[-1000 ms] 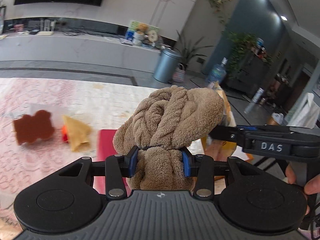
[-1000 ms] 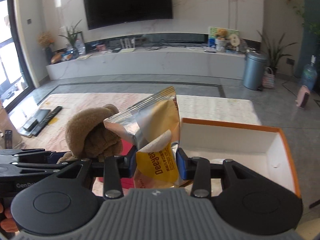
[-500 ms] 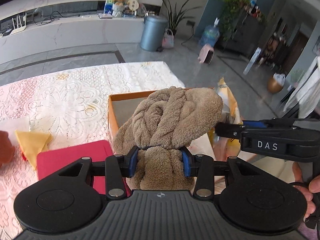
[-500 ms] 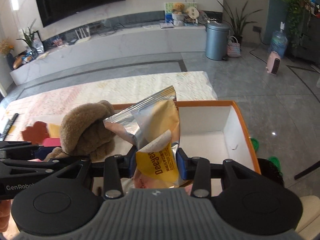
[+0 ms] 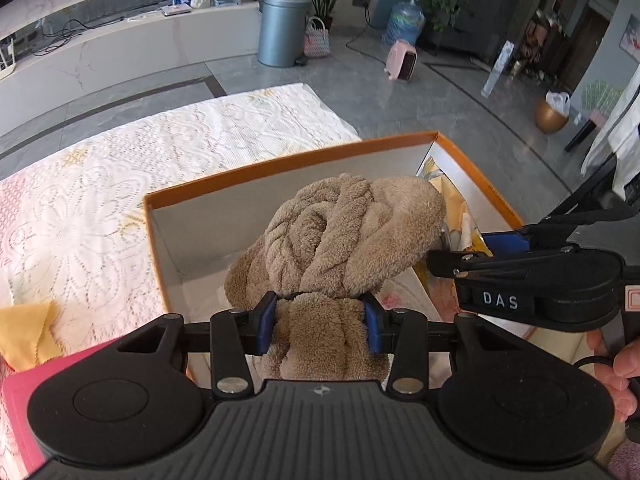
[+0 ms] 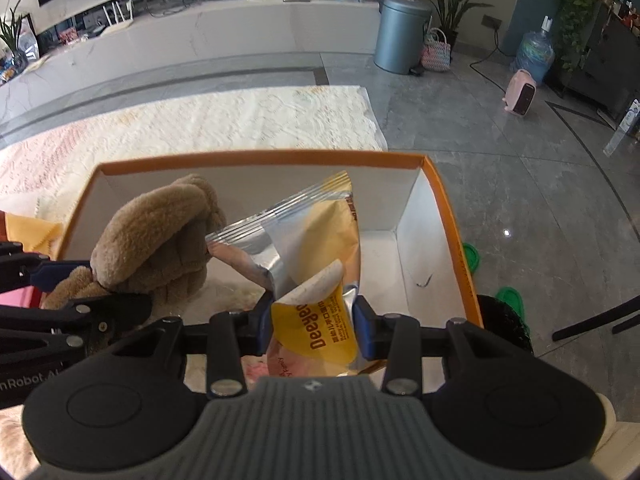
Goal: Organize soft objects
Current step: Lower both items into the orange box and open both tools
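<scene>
The left gripper (image 5: 320,314) is clamping the lower bunch of a knotted brown plush toy (image 5: 336,236), and the right gripper (image 6: 314,316) is pinching the bottom end of a yellow and silver snack packet (image 6: 316,248); both loads are hanging over the open orange-rimmed cardboard box (image 5: 280,160), the plush toward its left half and the packet just beside it toward the middle, the two soft things touching or nearly so in the right wrist view. The step in hand appears to be setting both into the box, and doing it well is probably a matter of lowering each one until it is resting on the white floor of the box before the jaws are parting, rather than dropping from height, since the plush is bulky and could roll against the wall or over the rim. Keeping the packet to the right, free half of the floor would be leaving room for the toy, and easing the grip gently would be sparing the crinkly foil. Beyond the box, on the lace tablecloth (image 5: 120,184), a yellow cloth (image 5: 28,332) and a red flat item (image 5: 24,400) are lying, seemingly yet to be sorted.
</scene>
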Motion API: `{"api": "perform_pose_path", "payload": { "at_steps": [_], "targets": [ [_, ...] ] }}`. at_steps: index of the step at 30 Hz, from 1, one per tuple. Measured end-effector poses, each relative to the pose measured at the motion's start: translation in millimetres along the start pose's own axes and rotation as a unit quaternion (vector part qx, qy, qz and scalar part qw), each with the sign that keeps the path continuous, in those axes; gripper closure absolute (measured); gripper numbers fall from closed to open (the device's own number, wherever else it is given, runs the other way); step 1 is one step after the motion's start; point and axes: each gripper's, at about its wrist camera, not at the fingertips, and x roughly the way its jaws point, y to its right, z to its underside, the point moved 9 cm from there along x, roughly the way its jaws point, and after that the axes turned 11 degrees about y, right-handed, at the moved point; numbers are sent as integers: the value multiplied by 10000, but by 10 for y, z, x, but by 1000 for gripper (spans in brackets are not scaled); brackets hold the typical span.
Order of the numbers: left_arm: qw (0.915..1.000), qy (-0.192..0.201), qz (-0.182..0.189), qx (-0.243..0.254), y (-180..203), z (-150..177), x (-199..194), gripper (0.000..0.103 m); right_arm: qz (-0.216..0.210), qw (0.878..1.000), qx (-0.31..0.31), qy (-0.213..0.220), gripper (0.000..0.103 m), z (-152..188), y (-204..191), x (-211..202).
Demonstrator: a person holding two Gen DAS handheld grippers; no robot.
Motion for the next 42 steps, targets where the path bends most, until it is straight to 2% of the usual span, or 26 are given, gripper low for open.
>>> {"api": "perform_pose_path", "payload": {
  "at_steps": [6,13,21,23,28,30,32,37,42],
  "targets": [
    [9995,-188,-132,223,63,-23,117,53,116,9994,-68,-334,62,158,37,224],
    [9993,-101,-175,321,24,43,187,48,163,9984,-192,-497,59,272,18,346],
    [9992,70,-204,342,27,1,172,27,249,9981,-224,-525,52,313,63,350],
    [9992,106,-205,334,12,-9,155,22,291,9981,-295,-464,41,293,69,361],
    [9987,361,-249,273,-28,-54,53,18,268,9981,-415,-374,39,265,17,259],
    [9984,463,-222,236,-35,-69,11,14,303,9981,-433,-315,37,250,9,217],
    [9987,456,-150,179,-41,-71,-17,14,309,9984,-396,-248,33,239,-1,164],
    [9984,543,-176,-35,-75,-81,-108,13,322,9984,-404,-225,33,255,-44,26],
    [9980,604,34,-164,-52,-99,-238,14,340,9979,-510,-189,31,280,-82,-118]
  ]
}}
